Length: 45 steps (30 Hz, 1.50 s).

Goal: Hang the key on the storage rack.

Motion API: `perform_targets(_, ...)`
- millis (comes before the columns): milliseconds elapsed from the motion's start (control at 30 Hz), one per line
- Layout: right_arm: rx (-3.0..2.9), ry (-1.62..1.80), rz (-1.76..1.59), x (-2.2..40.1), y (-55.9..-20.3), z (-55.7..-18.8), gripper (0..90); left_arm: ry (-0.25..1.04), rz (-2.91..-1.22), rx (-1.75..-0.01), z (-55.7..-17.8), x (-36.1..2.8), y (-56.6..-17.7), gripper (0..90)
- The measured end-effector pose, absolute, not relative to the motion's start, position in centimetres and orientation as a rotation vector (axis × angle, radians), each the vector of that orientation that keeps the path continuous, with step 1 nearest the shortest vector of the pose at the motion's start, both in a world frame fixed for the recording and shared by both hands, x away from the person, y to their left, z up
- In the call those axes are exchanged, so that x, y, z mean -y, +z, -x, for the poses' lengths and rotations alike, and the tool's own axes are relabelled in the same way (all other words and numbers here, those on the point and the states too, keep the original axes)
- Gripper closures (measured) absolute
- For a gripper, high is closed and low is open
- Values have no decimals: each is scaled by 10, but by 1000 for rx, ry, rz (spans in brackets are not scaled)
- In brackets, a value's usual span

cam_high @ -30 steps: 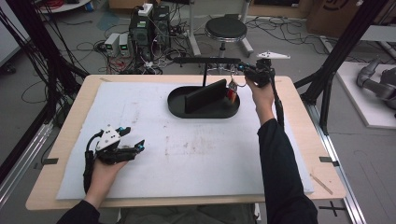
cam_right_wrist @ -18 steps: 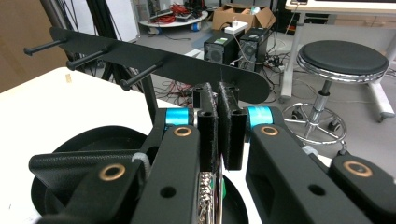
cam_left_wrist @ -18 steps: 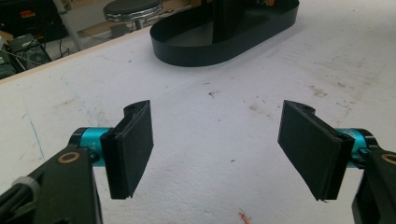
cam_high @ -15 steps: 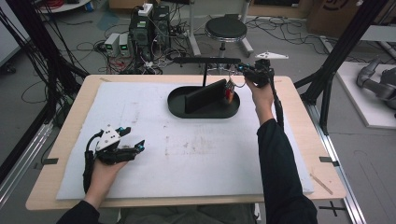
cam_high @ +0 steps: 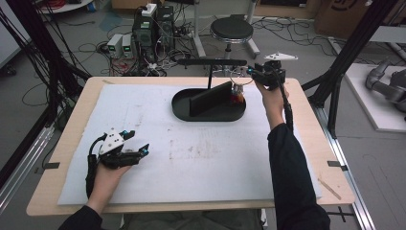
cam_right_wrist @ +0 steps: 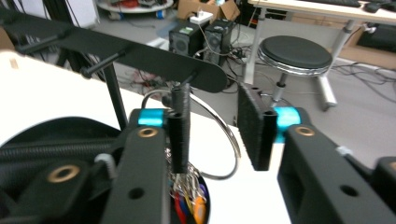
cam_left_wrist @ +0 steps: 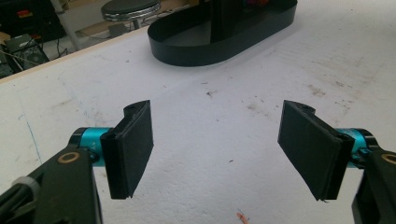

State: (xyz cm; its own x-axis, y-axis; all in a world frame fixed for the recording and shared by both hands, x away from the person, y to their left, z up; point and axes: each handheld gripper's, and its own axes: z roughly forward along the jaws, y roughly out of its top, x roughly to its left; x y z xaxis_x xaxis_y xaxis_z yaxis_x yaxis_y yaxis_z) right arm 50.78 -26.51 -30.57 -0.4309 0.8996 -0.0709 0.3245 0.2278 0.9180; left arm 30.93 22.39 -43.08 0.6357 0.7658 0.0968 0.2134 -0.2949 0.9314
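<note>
I am seeing a wooden table wearing a white mat, with a black tray sitting at twelve o'clock.

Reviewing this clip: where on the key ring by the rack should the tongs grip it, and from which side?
Probably the bare wire on the side arc of the key ring, above the bunch of keys hanging at its bottom. The ring hangs roughly upright, so the open right tongs, coming level from the person's side, can close across the thin wire.
</note>
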Motion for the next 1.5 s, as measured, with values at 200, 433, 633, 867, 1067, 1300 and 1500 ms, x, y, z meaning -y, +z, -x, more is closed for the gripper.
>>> perform_targets(200, -1933, 1174, -1036, 274, -284, -480, 574, 672, -1824, -788, -311, -226, -427, 264)
perform_targets(433, -1965, 1229, -989, 288, -266, -443, 534, 672, -1837, -787, -312, -224, -421, 263)
perform_targets(633, -1970, 1264, -967, 305, -267, -400, 478, 662, -1826, -781, -315, -220, -414, 262)
perform_targets(867, -1921, 1299, -962, 320, -283, -367, 460, 691, -1846, -761, -316, -215, -406, 262)
perform_targets(1067, -1891, 1362, -987, 333, -306, -349, 437, 693, -1855, -764, -319, -217, -408, 262)
perform_targets(1300, -1866, 1386, -985, 340, -335, -333, 402, 697, -1836, -773, -319, -219, -411, 262)
perform_targets(1500, -1855, 1381, -1003, 343, -356, -329, 365, 735, -1832, -770, -317, -224, -412, 262)
